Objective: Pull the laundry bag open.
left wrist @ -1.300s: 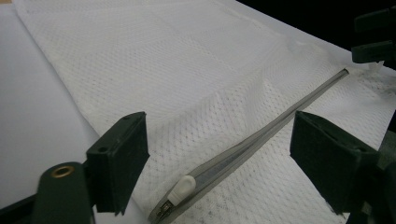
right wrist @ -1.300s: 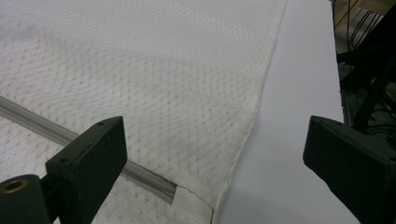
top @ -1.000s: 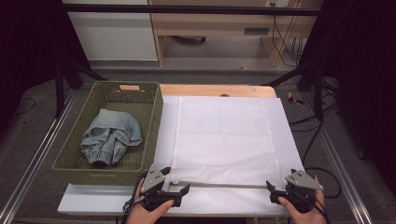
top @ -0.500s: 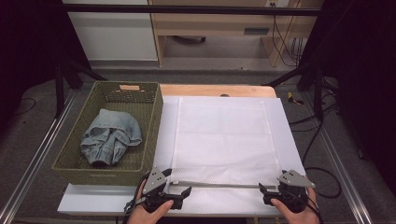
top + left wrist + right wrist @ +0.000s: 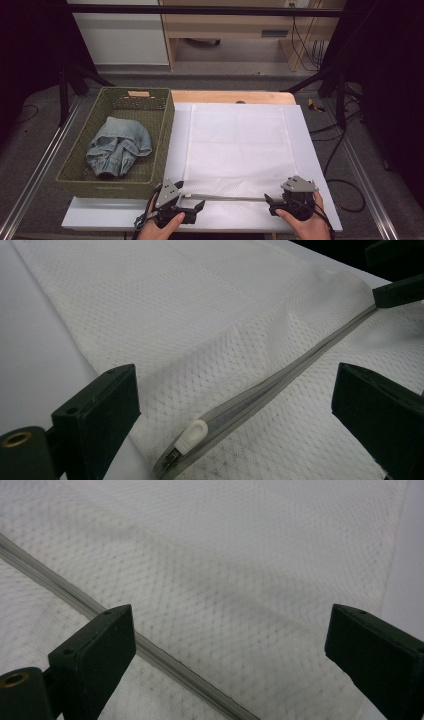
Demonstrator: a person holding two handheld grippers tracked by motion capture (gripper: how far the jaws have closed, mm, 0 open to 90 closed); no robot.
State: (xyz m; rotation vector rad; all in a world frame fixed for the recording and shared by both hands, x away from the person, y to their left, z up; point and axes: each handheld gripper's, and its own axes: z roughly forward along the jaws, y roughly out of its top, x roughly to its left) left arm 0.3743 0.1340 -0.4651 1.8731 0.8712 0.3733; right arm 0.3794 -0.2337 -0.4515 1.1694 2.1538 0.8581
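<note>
- Lying flat beside the wicker basket (image 5: pixel 155 120), the white mesh laundry bag (image 5: pixel 240 145) awaits opening.
- Both tools gape wide over its zipper (image 5: pixel 227 198): left gripper (image 5: pixel 192 206), right gripper (image 5: pixel 272 205).
- Next move, likely: pinching the zipper pull (image 5: pixel 192 434).

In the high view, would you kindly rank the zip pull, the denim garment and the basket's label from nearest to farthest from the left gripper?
From the left gripper:
1. Zip pull, just beside it, at the mesh bag's near left end.
2. Denim garment, up to its left, inside the basket.
3. Label, on the basket's far rim.
</note>
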